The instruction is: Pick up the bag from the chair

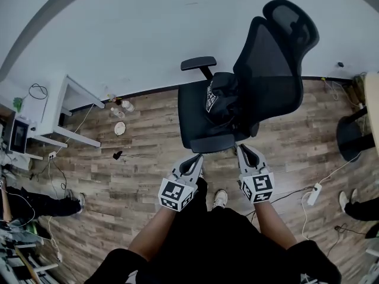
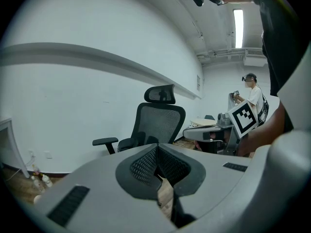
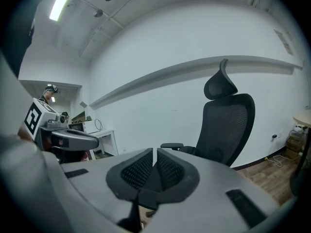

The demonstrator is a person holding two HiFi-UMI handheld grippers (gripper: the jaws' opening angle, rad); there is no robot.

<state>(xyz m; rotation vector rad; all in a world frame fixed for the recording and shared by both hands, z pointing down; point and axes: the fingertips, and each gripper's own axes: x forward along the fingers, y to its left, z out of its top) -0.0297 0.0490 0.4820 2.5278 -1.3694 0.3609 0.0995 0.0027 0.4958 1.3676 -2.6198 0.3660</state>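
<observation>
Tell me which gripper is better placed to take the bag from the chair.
Probably the right gripper: it sits nearer the bag on the chair than the left gripper. Both are shut and empty.

Floor: brown wood planks [image 1: 148,164].
Middle: black office chair [image 1: 194,120].
By wall: bottles [image 1: 122,106].
Right: white power strip [image 1: 313,193].
</observation>
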